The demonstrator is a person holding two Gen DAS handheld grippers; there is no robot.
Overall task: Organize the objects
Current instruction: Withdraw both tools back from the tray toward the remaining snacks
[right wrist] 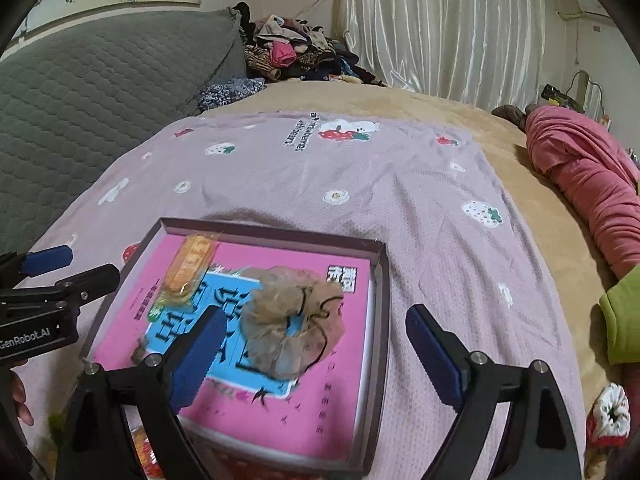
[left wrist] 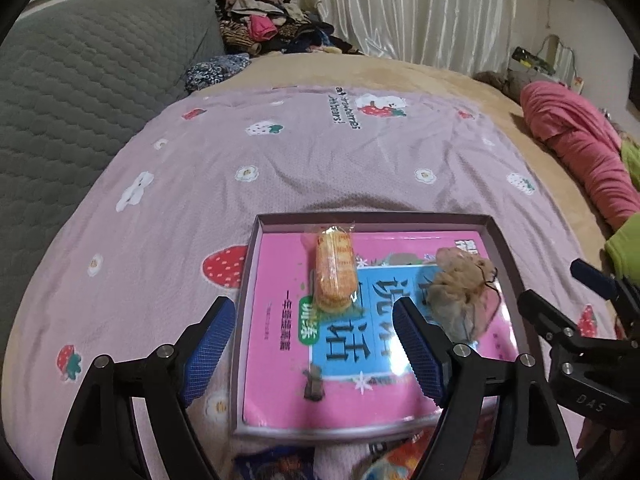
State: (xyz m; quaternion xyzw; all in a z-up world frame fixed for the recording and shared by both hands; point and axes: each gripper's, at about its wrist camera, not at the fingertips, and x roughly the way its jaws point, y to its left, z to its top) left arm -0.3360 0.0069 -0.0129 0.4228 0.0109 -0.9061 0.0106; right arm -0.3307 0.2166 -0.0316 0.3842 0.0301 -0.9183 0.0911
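A shallow grey box (left wrist: 505,248) (right wrist: 382,280) lies on the lilac strawberry blanket and holds a pink book (left wrist: 280,344) (right wrist: 344,412). On the book lie a wrapped orange snack (left wrist: 335,272) (right wrist: 191,268) and a beige fluffy scrunchie (left wrist: 464,292) (right wrist: 292,320). My left gripper (left wrist: 314,354) is open and empty above the box's near left part. My right gripper (right wrist: 316,364) is open and empty, just short of the scrunchie; it also shows at the right of the left wrist view (left wrist: 568,300).
Colourful packets (left wrist: 384,460) lie at the box's near edge. A red-and-white scrunchie (right wrist: 610,412) lies at lower right. A grey quilted pillow (left wrist: 80,92), a clothes pile (left wrist: 272,24) and a pink garment (left wrist: 580,148) ring the blanket (left wrist: 320,160).
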